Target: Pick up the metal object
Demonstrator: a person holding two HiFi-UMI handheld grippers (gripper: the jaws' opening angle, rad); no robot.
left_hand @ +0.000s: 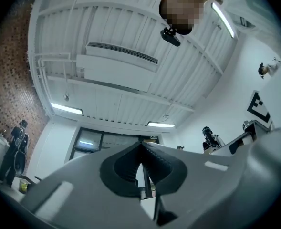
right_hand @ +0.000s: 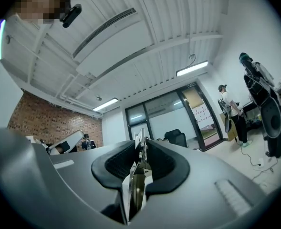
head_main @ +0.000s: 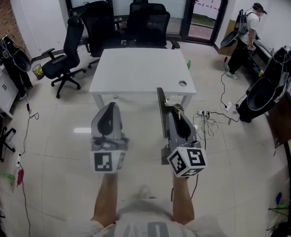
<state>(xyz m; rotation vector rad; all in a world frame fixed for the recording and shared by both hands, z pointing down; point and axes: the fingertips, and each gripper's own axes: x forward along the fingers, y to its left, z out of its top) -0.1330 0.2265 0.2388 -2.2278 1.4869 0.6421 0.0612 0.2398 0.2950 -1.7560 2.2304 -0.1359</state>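
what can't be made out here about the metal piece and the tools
- Metal object: the right gripper view shows only a strip and a spring. The pads of the right tool cover the rest, so its full shape is unclear.
- Small round thing on the white table: too small in the head view to identify.
- Left tool: shut and aimed at the ceiling, so its view shows no table.
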